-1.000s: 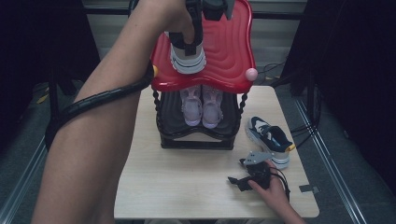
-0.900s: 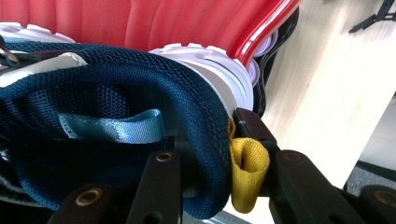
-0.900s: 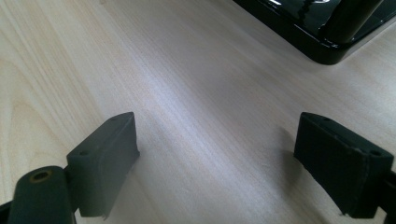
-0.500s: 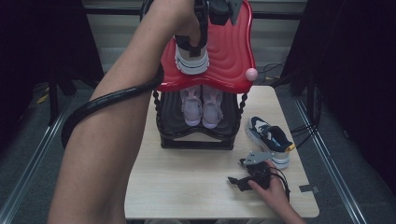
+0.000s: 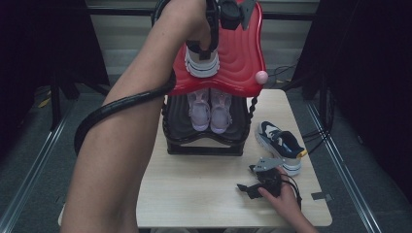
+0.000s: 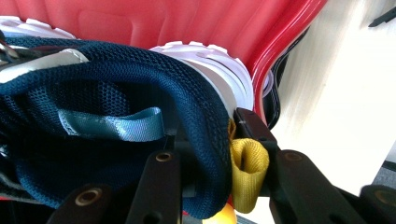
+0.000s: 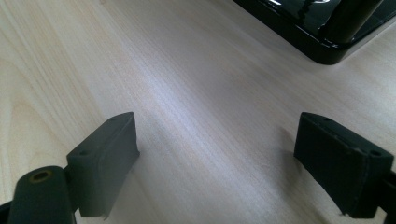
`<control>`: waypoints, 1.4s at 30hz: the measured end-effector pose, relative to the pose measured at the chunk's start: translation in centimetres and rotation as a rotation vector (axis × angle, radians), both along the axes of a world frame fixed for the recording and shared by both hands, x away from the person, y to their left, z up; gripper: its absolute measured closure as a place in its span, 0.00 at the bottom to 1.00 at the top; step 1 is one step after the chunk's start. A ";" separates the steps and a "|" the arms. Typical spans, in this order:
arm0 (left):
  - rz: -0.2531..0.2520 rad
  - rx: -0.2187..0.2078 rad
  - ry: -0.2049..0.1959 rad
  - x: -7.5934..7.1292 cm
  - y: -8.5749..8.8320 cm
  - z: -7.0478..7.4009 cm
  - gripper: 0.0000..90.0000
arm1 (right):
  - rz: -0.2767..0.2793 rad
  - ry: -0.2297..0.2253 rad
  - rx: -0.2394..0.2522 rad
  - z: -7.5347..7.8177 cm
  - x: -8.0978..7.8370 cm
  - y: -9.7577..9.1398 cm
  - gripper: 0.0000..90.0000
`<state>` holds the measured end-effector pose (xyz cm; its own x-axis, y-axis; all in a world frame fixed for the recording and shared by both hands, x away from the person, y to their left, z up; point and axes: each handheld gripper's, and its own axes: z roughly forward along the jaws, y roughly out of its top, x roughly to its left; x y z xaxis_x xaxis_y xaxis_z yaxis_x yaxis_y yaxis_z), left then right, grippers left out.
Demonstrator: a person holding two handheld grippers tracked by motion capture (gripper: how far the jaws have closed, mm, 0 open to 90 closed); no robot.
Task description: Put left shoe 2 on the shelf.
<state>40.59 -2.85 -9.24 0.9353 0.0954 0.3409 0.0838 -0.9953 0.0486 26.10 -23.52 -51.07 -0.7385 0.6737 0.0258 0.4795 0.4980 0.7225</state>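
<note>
My left gripper [image 5: 204, 48] is up over the red top shelf [image 5: 243, 53] of a shoe rack, shut on a navy sneaker [image 5: 200, 63] with a white sole. In the left gripper view the gripper [image 6: 205, 140] clamps the sneaker's mesh heel collar [image 6: 140, 79], next to a yellow tab [image 6: 247, 168] and a light blue loop; the sole lies against the red shelf [image 6: 187, 23]. The matching navy sneaker [image 5: 279, 143] lies on the table at the right. My right gripper [image 5: 247, 178] rests on the table near it, open [image 7: 222, 158], with bare wood between its pads.
A pair of pale pink shoes [image 5: 210, 109] sits on the rack's black lower shelf [image 5: 204, 145]. A pink knob [image 5: 261, 76] sticks out at the red shelf's right corner. The rack's black base corner [image 7: 327, 46] lies ahead of the right gripper. Cables trail off the table's right side.
My left arm has shifted a little to the right with the navy sneaker over the red shelf. The right gripper has stayed in place.
</note>
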 end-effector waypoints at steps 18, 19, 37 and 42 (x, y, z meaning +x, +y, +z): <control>0.006 -0.011 -0.012 0.0 0.4 -0.4 0.79 | 0.002 -0.002 0.001 0.0 0.0 0.0 0.14; 0.009 -0.009 -0.013 0.0 0.4 -0.4 0.79 | 0.003 -0.002 0.001 0.0 0.0 0.0 0.14; 0.042 -0.013 -0.028 0.0 0.5 -0.4 0.73 | 0.003 -0.002 0.001 0.0 0.0 0.0 0.14; 0.064 -0.034 -0.037 0.1 0.6 -0.5 0.66 | 0.003 -0.002 0.001 0.0 0.0 0.0 0.14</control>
